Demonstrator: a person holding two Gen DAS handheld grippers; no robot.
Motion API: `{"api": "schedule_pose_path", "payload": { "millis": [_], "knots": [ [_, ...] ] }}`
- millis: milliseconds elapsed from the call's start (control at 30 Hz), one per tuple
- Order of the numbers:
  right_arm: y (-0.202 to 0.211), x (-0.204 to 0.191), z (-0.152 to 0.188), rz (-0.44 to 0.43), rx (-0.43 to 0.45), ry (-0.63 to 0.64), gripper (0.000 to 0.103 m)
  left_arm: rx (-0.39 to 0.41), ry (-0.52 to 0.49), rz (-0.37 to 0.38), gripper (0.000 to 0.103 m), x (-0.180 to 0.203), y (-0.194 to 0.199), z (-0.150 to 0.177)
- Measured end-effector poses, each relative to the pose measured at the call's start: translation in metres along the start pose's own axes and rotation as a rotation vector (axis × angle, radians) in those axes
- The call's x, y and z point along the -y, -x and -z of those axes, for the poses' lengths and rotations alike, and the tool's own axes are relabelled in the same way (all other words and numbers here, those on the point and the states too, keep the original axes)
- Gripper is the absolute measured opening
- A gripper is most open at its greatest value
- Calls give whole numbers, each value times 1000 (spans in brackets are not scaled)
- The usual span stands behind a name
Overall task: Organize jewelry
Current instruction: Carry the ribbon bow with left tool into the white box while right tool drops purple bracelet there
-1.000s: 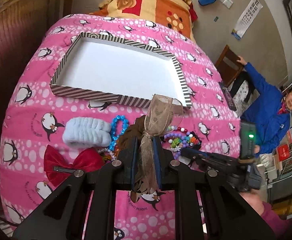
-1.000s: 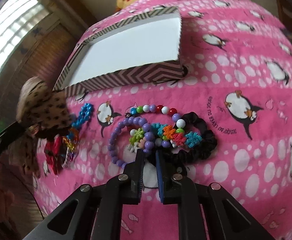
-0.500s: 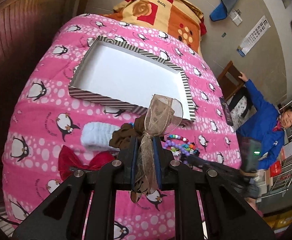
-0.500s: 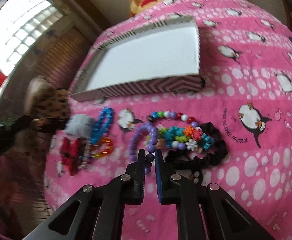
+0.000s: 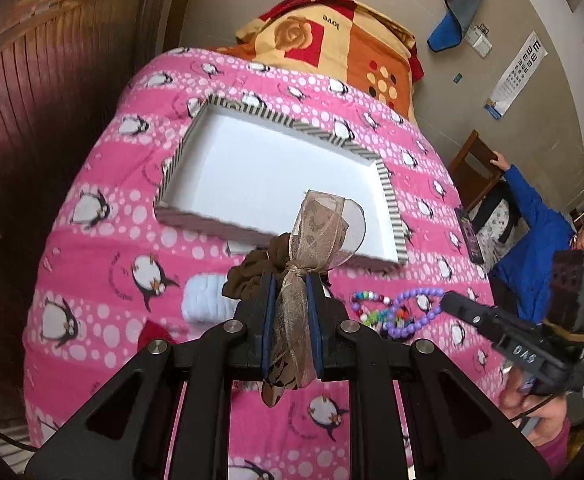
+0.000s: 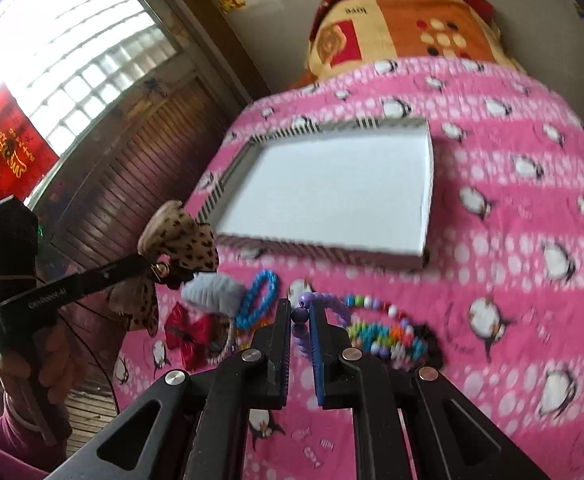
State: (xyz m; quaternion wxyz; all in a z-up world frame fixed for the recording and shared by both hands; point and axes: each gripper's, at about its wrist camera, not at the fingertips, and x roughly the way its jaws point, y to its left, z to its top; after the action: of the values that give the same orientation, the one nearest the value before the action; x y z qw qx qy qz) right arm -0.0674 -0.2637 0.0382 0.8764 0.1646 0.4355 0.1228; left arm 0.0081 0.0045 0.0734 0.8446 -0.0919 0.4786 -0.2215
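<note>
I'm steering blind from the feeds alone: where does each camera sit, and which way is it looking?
Left wrist: on the left gripper, shut on a brown bow, aimed down across the pink blanket at the white tray; the right gripper shows at right.
Right wrist: on the right gripper, shut on purple beads, facing the same tray; a hand with the left gripper shows at left.
Shared: tray, blanket, both grippers.
</note>
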Motion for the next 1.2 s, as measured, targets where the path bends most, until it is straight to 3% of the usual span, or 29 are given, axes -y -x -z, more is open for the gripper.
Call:
{"api": "schedule_pose_path", "payload": {
  "millis": [233, 500, 700, 733, 800, 867, 933, 1067, 1133, 1167, 1200],
  "knots": [
    [-3, 3, -49, 45, 50, 44, 8, 36, -3, -49, 14, -5, -9, -36],
    [-45, 14, -83, 61, 10, 47, 8, 52, 37, -152, 14, -25, -44, -74],
    [-72, 23, -87, 57, -40, 49, 8, 12, 66, -142, 15, -32, -51, -64],
    [-76, 26, -87, 55, -50, 46, 8, 1, 69, -129, 16, -32, -52, -58],
    [-80, 30, -88, 53, -60, 41, 8, -29, 65, -116, 38, -30, -57, -46],
    [-82, 34, -89, 44, -63, 33, 8, -71, 64, -113, 48, -26, -67, -33],
    [-82, 35, -91, 42, -63, 33, 8, -113, 48, -107, 48, -21, -80, -23],
    [-81, 33, -94, 37, -60, 40, 8, -169, 32, -177, 48, -18, -114, -14],
    [-79, 32, -94, 28, -57, 43, 8, -182, 45, -218, 31, -23, -127, -12],
    [-78, 31, -95, 23, -56, 43, 8, -181, 52, -204, 21, -25, -129, -13],
    [-77, 30, -95, 20, -54, 44, 8, -178, 57, -187, 18, -25, -128, -14]
  ]
}}
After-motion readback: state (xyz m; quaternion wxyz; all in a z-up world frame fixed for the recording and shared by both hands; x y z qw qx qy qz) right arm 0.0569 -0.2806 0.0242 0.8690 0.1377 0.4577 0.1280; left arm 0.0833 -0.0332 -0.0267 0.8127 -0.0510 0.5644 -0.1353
